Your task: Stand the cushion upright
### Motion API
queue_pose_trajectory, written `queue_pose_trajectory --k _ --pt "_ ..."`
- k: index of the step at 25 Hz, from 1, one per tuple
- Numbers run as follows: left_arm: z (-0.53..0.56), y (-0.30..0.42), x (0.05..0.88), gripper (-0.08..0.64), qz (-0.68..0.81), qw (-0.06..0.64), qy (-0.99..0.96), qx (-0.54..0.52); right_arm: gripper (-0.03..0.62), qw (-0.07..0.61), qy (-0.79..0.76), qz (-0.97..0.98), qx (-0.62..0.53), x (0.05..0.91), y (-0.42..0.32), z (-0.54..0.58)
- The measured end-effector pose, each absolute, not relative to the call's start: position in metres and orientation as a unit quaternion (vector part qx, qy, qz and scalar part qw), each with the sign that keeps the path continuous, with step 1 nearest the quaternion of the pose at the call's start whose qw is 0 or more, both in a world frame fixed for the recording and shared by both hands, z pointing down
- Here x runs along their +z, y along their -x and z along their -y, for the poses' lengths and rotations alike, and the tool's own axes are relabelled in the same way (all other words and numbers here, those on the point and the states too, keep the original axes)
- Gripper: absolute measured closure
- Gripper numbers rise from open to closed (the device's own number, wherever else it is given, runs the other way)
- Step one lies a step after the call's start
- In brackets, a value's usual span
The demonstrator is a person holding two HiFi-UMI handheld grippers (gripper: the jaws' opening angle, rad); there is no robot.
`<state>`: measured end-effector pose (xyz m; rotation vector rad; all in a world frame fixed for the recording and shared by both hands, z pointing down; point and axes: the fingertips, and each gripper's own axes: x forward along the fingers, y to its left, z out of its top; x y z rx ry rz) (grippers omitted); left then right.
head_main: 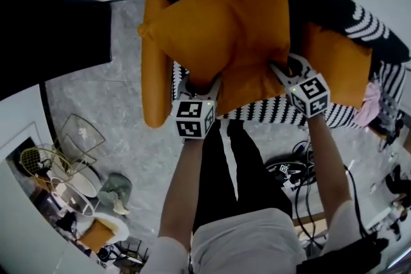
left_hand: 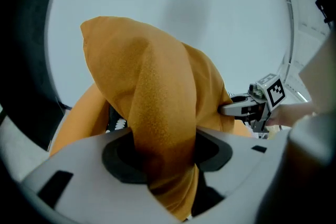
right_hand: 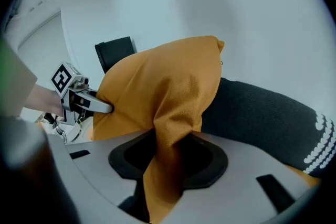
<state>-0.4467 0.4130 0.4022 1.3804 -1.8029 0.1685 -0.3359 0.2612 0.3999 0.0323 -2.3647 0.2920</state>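
An orange cushion (head_main: 225,29) hangs lifted over the black-and-white patterned sofa (head_main: 363,19), its far corner pointing away from me. My left gripper (head_main: 200,85) is shut on the cushion's near left edge, and the fabric (left_hand: 157,113) is bunched between its jaws. My right gripper (head_main: 284,71) is shut on the near right edge, with a fold of cloth (right_hand: 173,128) pinched between its jaws. Each gripper view shows the other gripper at the cushion's side: the right gripper (left_hand: 231,109) and the left gripper (right_hand: 100,106).
Two more orange cushions lie on the sofa, one at the left end (head_main: 154,83) and one at the right (head_main: 340,64). Wire baskets (head_main: 67,154) and clutter sit on the grey floor at lower left. Cables (head_main: 292,170) lie by my right leg.
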Motion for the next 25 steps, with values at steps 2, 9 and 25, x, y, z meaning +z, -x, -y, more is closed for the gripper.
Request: queue_pose_trajectory --k 2,9,25 --pt "-0.398 0.460 0.389 0.337 0.715 0.389 -0.574 0.087 0.433 0.347 -0.038 0.930 0.116 0.390 0.340 -0.254" --pt "-0.340 0.504 0.357 0.337 0.700 0.293 -0.635 0.148 0.433 0.274 -0.123 0.947 0.111 0.373 0.356 -0.223" --pt "-0.260 0.559 0.391 0.286 0.662 0.224 -0.689 0.191 0.388 0.267 -0.202 0.938 0.094 0.421 0.393 -0.163"
